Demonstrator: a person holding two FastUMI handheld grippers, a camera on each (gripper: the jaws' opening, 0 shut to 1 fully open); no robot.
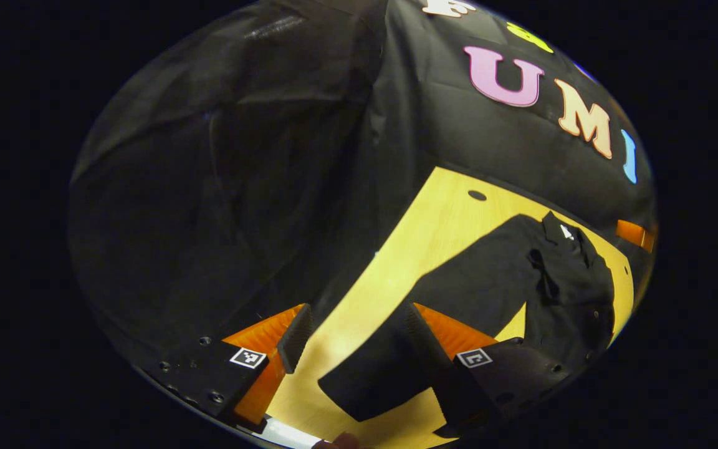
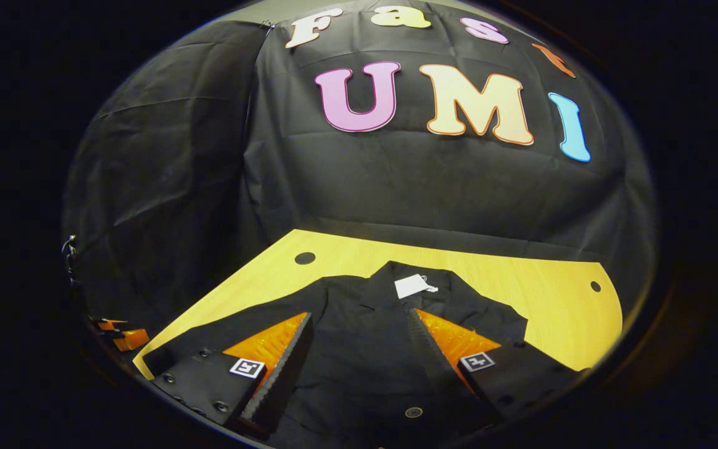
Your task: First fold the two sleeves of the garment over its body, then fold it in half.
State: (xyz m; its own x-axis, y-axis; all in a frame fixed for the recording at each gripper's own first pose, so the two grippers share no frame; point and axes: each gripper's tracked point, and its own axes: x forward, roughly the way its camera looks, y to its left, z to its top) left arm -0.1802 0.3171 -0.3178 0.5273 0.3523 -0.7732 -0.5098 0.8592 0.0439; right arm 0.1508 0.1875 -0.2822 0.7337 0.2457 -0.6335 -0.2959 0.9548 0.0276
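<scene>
A black button-up shirt (image 1: 508,274) lies spread flat on the yellow wooden table (image 1: 421,231), collar toward the booth wall. One sleeve (image 1: 371,374) stretches out toward my left gripper (image 1: 359,343), which stands open above the sleeve's end; the cuff lies between the fingers and under the right one. In the right gripper view the shirt's body (image 2: 359,337) lies below my right gripper (image 2: 362,349), which is open with nothing in it. A white tag (image 2: 412,285) marks the collar. The other sleeve is hidden.
The table has round holes near its back corners (image 2: 304,257) (image 2: 594,286). Black cloth walls close it in at the back and left. The right gripper (image 1: 633,234) shows far off in the left gripper view, and the left gripper (image 2: 119,333) at the left edge of the right gripper view.
</scene>
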